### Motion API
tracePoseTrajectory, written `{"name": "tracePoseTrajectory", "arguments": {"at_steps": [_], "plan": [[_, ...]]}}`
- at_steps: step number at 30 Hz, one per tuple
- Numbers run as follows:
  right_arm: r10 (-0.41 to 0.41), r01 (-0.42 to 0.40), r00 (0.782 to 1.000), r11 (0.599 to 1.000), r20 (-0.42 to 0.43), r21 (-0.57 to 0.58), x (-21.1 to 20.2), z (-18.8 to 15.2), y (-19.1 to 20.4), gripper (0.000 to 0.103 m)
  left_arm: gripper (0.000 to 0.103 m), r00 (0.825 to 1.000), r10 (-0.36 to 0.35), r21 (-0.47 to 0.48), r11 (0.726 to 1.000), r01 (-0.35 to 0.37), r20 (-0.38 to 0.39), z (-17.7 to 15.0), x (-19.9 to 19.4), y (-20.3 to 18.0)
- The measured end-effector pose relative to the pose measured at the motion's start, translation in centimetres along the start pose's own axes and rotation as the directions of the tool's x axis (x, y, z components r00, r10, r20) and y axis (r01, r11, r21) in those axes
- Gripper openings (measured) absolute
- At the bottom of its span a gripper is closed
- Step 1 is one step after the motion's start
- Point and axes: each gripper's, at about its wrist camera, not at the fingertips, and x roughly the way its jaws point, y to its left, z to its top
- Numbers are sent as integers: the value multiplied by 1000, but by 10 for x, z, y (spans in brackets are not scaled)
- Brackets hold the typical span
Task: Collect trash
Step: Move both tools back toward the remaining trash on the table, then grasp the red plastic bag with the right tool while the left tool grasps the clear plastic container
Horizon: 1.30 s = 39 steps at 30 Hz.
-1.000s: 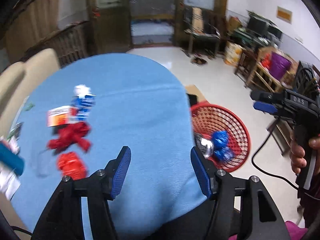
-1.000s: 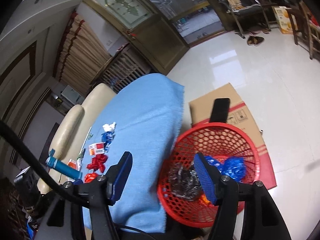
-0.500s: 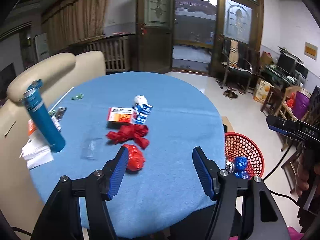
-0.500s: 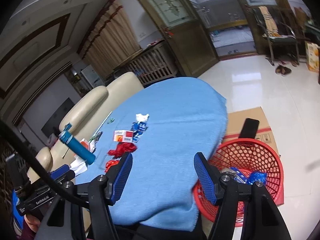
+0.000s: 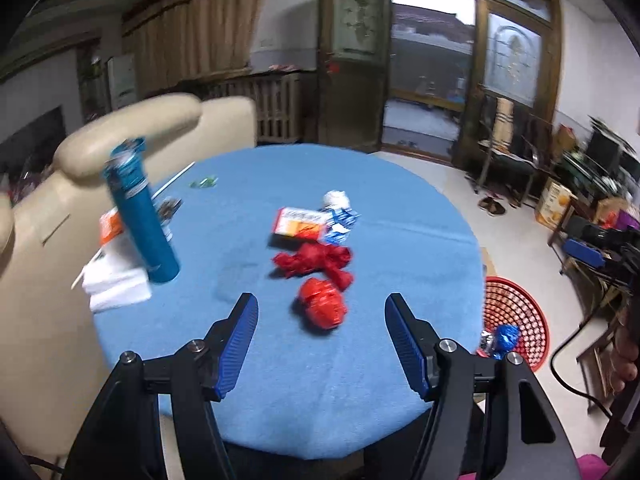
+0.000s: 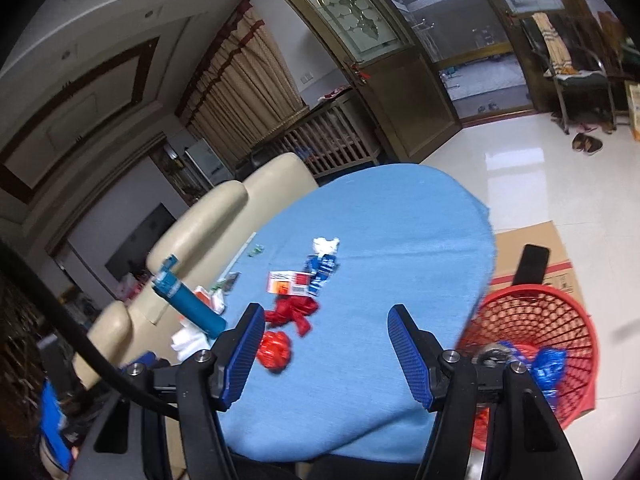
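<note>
On the blue round table [image 5: 400,216] lie a crumpled red ball [image 5: 322,307], a red twisted wrapper [image 5: 316,261], an orange-white packet [image 5: 298,224], a blue-white wrapper [image 5: 340,222] and a white wad [image 5: 336,199]. My left gripper [image 5: 322,334] is open and empty, just short of the red ball. My right gripper [image 6: 326,348] is open and empty above the table's near edge; the red ball [image 6: 274,350] is by its left finger. The red basket [image 6: 532,344] on the floor holds blue and silver trash; it also shows in the left wrist view [image 5: 516,316].
A teal tube [image 5: 140,216] stands at the table's left beside white paper [image 5: 116,284] and small packets. Cream chairs [image 5: 132,132] stand behind the table. A cardboard sheet [image 6: 536,248] with a black phone lies under the basket. The other gripper [image 5: 600,248] shows at right.
Both grippers have swung from the basket side toward the trash on the table. The left gripper has come closer to the red ball. Both stay open.
</note>
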Motion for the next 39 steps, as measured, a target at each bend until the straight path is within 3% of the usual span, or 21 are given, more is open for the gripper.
{"name": "tracePoseTrajectory", "arguments": {"at_steps": [7, 14, 20, 25, 32, 34, 35, 36, 37, 39], "plan": [[72, -79, 990, 995, -124, -54, 45, -7, 32, 68, 67, 995, 66, -135, 988, -75, -70, -20, 8, 57], [105, -131, 943, 989, -317, -62, 128, -25, 55, 68, 67, 980, 97, -256, 957, -140, -174, -58, 21, 102], [20, -101, 924, 976, -383, -194, 208, -18, 72, 68, 67, 973, 94, -260, 954, -149, -212, -67, 36, 108], [-33, -105, 893, 955, -449, -279, 283, -7, 78, 68, 67, 963, 74, -253, 957, -141, -258, -74, 61, 111], [-110, -121, 838, 918, -534, -378, 372, -18, 81, 67, 67, 964, 51, -200, 974, -106, -259, -49, 89, 127], [-116, -144, 811, 910, -573, -388, 389, -26, 80, 67, 69, 967, 48, -170, 981, -92, -250, -35, 99, 130], [-103, -157, 806, 912, -583, -378, 393, -29, 79, 62, 71, 968, 45, -157, 984, -86, -247, -28, 105, 131], [-68, -180, 803, 919, -592, -350, 394, -30, 79, 49, 72, 969, 37, -144, 987, -74, -244, -21, 112, 131], [-39, -195, 803, 926, -595, -323, 393, -31, 79, 48, 72, 969, 28, -135, 989, -63, -245, -14, 119, 131], [-56, -178, 808, 926, -587, -333, 388, -35, 82, 43, 72, 970, -8, -121, 992, -22, -243, 1, 134, 129]]}}
